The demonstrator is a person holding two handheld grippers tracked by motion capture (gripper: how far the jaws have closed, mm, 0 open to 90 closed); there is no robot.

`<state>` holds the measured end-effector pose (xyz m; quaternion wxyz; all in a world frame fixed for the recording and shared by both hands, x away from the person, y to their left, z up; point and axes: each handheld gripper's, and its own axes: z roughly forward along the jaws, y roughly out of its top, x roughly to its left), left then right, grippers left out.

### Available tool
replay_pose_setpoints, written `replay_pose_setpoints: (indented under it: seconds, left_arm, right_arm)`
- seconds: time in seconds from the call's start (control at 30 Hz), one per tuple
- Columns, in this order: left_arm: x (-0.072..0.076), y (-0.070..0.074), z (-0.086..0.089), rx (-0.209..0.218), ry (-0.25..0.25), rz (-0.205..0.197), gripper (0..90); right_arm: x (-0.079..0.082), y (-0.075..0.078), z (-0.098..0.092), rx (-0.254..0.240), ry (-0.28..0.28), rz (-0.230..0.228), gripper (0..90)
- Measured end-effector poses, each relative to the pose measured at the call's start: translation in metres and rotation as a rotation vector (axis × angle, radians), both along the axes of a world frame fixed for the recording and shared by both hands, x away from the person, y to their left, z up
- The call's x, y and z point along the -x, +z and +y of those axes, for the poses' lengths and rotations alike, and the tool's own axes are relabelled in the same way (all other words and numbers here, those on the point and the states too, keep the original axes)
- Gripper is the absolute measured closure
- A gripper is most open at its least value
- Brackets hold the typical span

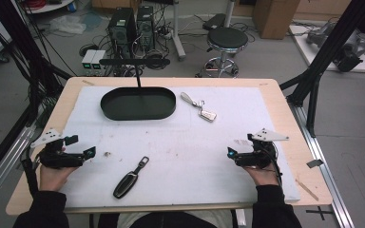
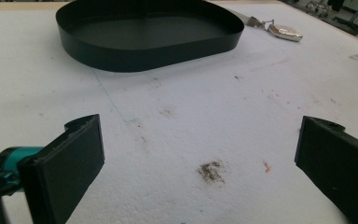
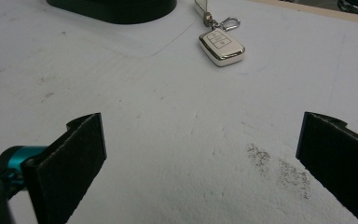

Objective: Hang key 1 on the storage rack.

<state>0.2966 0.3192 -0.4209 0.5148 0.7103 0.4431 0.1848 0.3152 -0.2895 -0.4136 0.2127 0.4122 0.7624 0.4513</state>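
1. High view: both grippers sat low on the white foam mat (image 1: 185,142), the left gripper (image 1: 89,152) near the left edge and the right gripper (image 1: 231,153) near the right, neither one touching anything. The dark key fob (image 1: 129,179) lay between them, closer to the person, and the silver key fob (image 1: 206,114) was farther back, just right of the black tray (image 1: 138,103). Looked to me like nothing had been picked up yet, so this was the very start, likely a job of getting the keys into the tray.
2. Left gripper view: jaws spread wide with bare mat between them. The tray (image 2: 154,51) sat ahead and was empty, as far as I could see. The silver fob (image 2: 285,31) peeked in behind it.
3. Right gripper view: jaws also wide apart, nothing held. The silver fob (image 3: 221,45) lay straight ahead, well apart from the jaws. My guess is the next move needed a reach forward, then closing across the fob's narrow sides.
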Motion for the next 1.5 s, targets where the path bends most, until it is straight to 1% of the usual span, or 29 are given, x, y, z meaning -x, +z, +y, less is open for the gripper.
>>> replay_pose_setpoints:
  seconds: [0.23, 0.37, 0.4, 0.47, 0.53, 0.57, 0.7, 0.77, 0.83, 0.87, 0.97, 1.03, 1.1, 1.17, 1.2, 1.23, 1.33, 1.5]
  left_arm:
    - [0.0, 0.0, -0.003, -0.015, -0.02, 0.002, 1.7]
    - [0.0, -0.001, -0.003, -0.019, -0.019, 0.001, 1.8]
    - [0.0, -0.001, -0.004, -0.032, -0.022, -0.002, 1.7]
    - [0.0, -0.001, -0.005, -0.039, -0.024, -0.002, 1.7]
    - [0.001, -0.001, -0.007, -0.048, -0.026, -0.001, 1.7]
    - [0.001, -0.001, -0.007, -0.052, -0.028, -0.001, 1.7]
    - [0.002, -0.001, -0.009, -0.064, -0.025, -0.005, 1.7]
    - [0.002, -0.001, -0.008, -0.062, -0.021, -0.007, 1.8]
    - [0.002, -0.001, -0.008, -0.065, -0.018, -0.007, 1.7]
    - [0.002, -0.001, -0.008, -0.065, -0.017, -0.007, 1.7]
    - [0.002, -0.001, -0.009, -0.071, -0.019, -0.001, 1.7]
    - [0.002, -0.001, -0.009, -0.072, -0.019, -0.001, 1.7]
    - [0.002, -0.001, -0.009, -0.069, -0.019, -0.002, 1.7]
    - [0.002, -0.001, -0.008, -0.071, -0.017, -0.004, 1.7]
    - [0.002, -0.001, -0.008, -0.069, -0.017, -0.004, 1.7]
    - [0.002, -0.001, -0.008, -0.068, -0.017, -0.004, 1.7]
    - [0.002, -0.001, -0.008, -0.068, -0.017, -0.002, 1.7]
    - [0.002, -0.001, -0.008, -0.064, -0.018, -0.001, 1.8]
  right_arm:
    - [0.002, 0.0, -0.002, -0.004, -0.009, 0.008, 0.6]
    - [0.0, -0.002, 0.0, 0.014, -0.007, 0.019, 0.6]
    - [0.0, -0.003, 0.0, 0.018, -0.005, 0.024, 0.6]
    - [0.0, -0.003, 0.001, 0.021, -0.001, 0.026, 0.6]
    - [-0.002, -0.004, 0.003, 0.027, 0.007, 0.029, 0.7]
    - [-0.006, -0.004, 0.005, 0.039, 0.015, 0.031, 0.7]
    - [-0.01, -0.004, 0.007, 0.041, 0.012, 0.039, 0.6]
    - [-0.013, -0.004, 0.011, 0.058, 0.006, 0.044, 0.7]
    - [-0.015, -0.003, 0.015, 0.09, 0.001, 0.043, 0.7]
    - [-0.018, -0.001, 0.017, 0.092, 0.012, 0.045, 0.7]
    - [-0.022, 0.002, 0.019, 0.09, 0.014, 0.043, 0.7]
    - [-0.029, 0.008, 0.021, 0.087, 0.02, 0.041, 0.7]
    - [-0.03, 0.009, 0.022, 0.084, 0.02, 0.041, 0.7]
    - [-0.035, 0.013, 0.024, 0.077, 0.029, 0.041, 0.7]
    - [-0.04, 0.017, 0.027, 0.062, 0.033, 0.052, 0.7]
    - [-0.04, 0.017, 0.027, 0.062, 0.033, 0.052, 0.7]
    - [-0.049, 0.023, 0.032, 0.076, 0.047, 0.056, 0.7]
    - [-0.059, 0.031, 0.039, 0.082, 0.064, 0.06, 0.7]
